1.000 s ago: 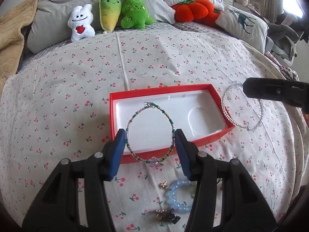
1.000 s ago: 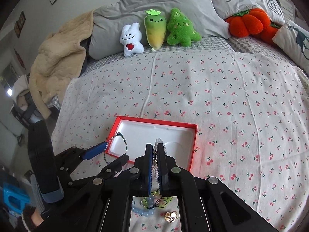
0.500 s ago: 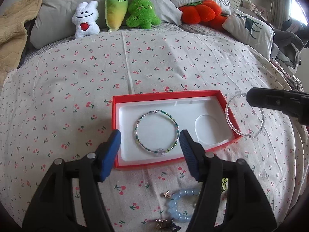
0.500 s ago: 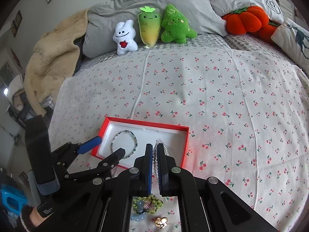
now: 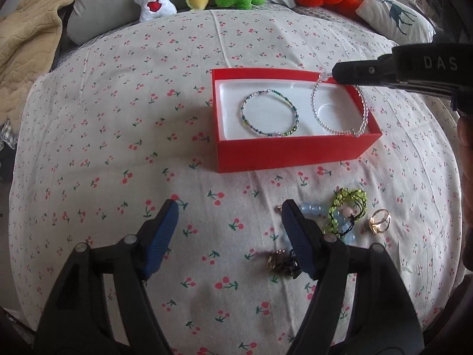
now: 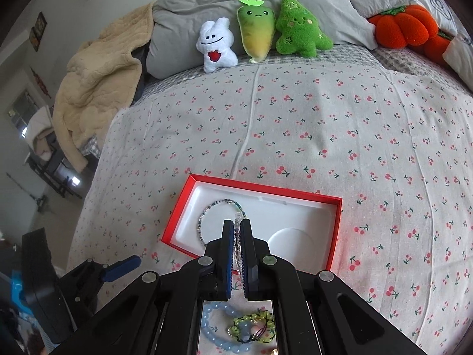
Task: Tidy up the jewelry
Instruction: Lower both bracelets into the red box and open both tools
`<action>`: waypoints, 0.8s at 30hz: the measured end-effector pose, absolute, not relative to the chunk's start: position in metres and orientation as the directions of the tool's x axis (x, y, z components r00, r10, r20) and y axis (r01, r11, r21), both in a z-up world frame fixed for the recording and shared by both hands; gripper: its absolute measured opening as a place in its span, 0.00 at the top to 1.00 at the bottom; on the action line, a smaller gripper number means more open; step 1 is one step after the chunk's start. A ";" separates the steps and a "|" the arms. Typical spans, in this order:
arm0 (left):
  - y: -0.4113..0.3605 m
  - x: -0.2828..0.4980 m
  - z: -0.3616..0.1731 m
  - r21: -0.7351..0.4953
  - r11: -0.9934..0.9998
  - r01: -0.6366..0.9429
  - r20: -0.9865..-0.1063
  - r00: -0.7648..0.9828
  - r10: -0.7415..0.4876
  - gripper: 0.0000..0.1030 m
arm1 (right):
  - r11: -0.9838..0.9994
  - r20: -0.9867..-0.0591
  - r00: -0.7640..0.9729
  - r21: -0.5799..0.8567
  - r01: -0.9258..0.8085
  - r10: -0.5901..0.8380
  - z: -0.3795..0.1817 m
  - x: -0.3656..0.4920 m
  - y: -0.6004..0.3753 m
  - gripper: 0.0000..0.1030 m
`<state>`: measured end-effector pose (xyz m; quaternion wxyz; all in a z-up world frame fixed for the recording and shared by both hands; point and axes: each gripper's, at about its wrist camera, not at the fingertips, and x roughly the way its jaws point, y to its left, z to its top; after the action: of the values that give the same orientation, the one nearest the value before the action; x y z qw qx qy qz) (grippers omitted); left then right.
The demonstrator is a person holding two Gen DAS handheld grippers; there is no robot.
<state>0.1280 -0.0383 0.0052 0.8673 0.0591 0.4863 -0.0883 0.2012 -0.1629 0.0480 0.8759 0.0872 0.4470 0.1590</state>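
Observation:
A red box [image 5: 283, 151] with a white insert sits on the cherry-print bedspread. A green-blue beaded bracelet [image 5: 269, 116] lies inside it. My right gripper [image 6: 236, 230] is shut on a clear beaded bracelet [image 5: 340, 109], which hangs over the box's right half; the gripper also shows in the left wrist view [image 5: 335, 74]. My left gripper [image 5: 230, 230] is open and empty, low over the bedspread in front of the box. Loose pieces lie beside it: a light blue bead bracelet [image 5: 313, 210], a green knotted bracelet [image 5: 348, 207], a gold ring [image 5: 380, 222] and a dark charm [image 5: 280, 263].
Plush toys stand at the far end of the bed: a white one [image 6: 217, 46], a green-yellow one [image 6: 255, 32], a green tree [image 6: 301, 29] and an orange pumpkin [image 6: 405, 26]. A beige blanket [image 6: 97, 82] hangs at the left. Grey pillows lie behind.
My left gripper let go of the green-blue bracelet in the box and drew back toward me. My right gripper carried the clear bracelet left, from beside the box to over it.

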 end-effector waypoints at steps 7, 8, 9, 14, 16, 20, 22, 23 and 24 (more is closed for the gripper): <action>-0.033 0.116 -0.004 0.024 0.979 0.200 -0.876 0.476 -0.075 0.29 | 0.967 -0.779 0.573 0.201 -0.155 0.254 0.037 0.210 -0.178 0.95; -0.033 0.114 -0.003 0.028 0.980 0.199 -0.876 0.477 -0.071 0.29 | 0.969 -0.781 0.574 0.189 -0.157 0.245 0.036 0.211 -0.179 0.95; -0.033 0.113 -0.003 0.028 0.980 0.198 -0.876 0.476 -0.071 0.29 | 0.972 -0.782 0.577 0.173 -0.159 0.234 0.034 0.211 -0.179 0.95; -0.032 0.109 0.001 0.016 0.983 0.186 -0.874 0.480 -0.077 0.29 | 0.971 -0.786 0.572 0.161 -0.178 0.235 0.034 0.211 -0.180 0.90; -0.031 0.108 0.002 0.009 0.983 0.183 -0.873 0.481 -0.082 0.29 | 0.968 -0.793 0.557 0.171 -0.185 0.246 0.035 0.208 -0.179 0.89; -0.031 0.101 0.001 0.005 0.984 0.176 -0.878 0.471 -0.080 0.28 | 0.967 -0.805 0.541 0.160 -0.196 0.243 0.036 0.195 -0.178 0.88; -0.031 0.096 0.000 0.007 0.985 0.172 -0.884 0.462 -0.075 0.28 | 0.968 -0.811 0.534 0.155 -0.196 0.238 0.036 0.188 -0.179 0.88; -0.031 0.094 -0.001 0.006 0.985 0.170 -0.886 0.458 -0.073 0.28 | 0.969 -0.814 0.531 0.155 -0.193 0.236 0.036 0.184 -0.180 0.88; -0.031 0.092 -0.001 0.008 0.986 0.168 -0.888 0.454 -0.070 0.27 | 0.970 -0.817 0.527 0.156 -0.187 0.233 0.036 0.180 -0.181 0.87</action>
<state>0.0919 -0.0308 -0.0012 0.8514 0.0472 0.5176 -0.0701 0.1797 -0.1813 0.0355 0.8735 0.0244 0.4710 0.1204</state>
